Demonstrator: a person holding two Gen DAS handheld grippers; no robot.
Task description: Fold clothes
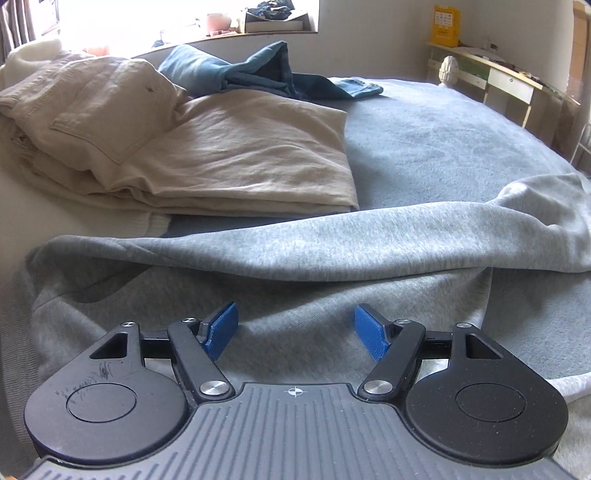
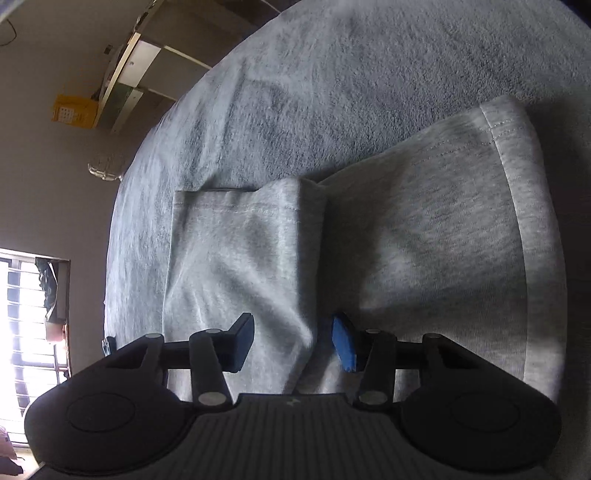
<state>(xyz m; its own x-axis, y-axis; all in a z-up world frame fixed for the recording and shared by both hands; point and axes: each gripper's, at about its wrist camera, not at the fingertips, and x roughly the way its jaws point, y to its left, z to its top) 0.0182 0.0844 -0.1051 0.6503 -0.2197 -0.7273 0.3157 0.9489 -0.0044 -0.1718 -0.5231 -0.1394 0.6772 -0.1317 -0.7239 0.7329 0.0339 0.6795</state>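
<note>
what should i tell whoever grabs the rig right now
Left gripper: open above the grey sweatpants, holding nothing.
Right gripper: fingers either side of a raised fold by the leg hems; grip not clear.
Grey sweatpants lie rumpled across the bed.
Done: cream clothes folded and stacked at the back left.
Left: fold the sweatpants, then the blue jeans.

You saw a heathered light grey sweatshirt (image 1: 332,236) lying on a blue-grey blanket (image 1: 436,140). Behind it lay folded cream trousers (image 1: 207,147) with pale stitching and a small dark spot, then a crumpled garment (image 1: 258,70) in mid and dark blue denim. A yellow box (image 1: 446,26) stood on a pale shelf. Your left gripper (image 1: 295,332) was black with bright blue ribbed pads (image 1: 221,328); your right gripper (image 2: 295,343) matched it.
</note>
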